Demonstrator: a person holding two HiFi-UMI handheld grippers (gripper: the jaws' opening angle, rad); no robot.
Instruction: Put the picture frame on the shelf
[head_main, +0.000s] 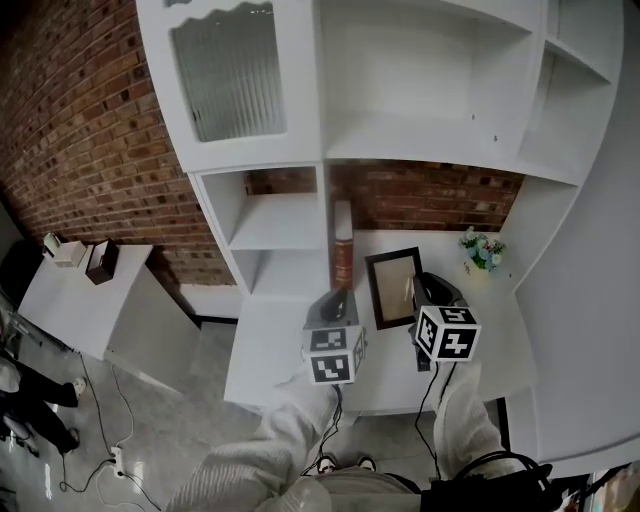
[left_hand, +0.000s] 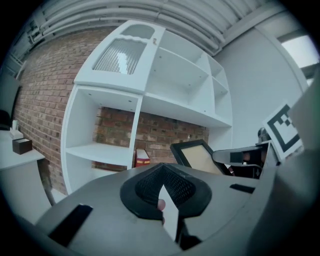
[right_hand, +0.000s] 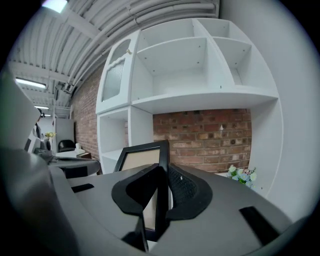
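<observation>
The black picture frame with a tan panel stands upright over the white desk, under the white shelf unit. My right gripper is shut on its right edge. In the right gripper view the frame runs down between the jaws of that gripper. My left gripper hangs just left of the frame, apart from it. Its jaws look shut, with a thin white strip at the jaw line that I cannot identify. From the left gripper view the frame shows at the right.
A red and white book stands upright against the shelf divider, beside the left gripper. A small bunch of flowers sits at the desk's back right. Open white compartments lie left of the book. A low side table stands far left.
</observation>
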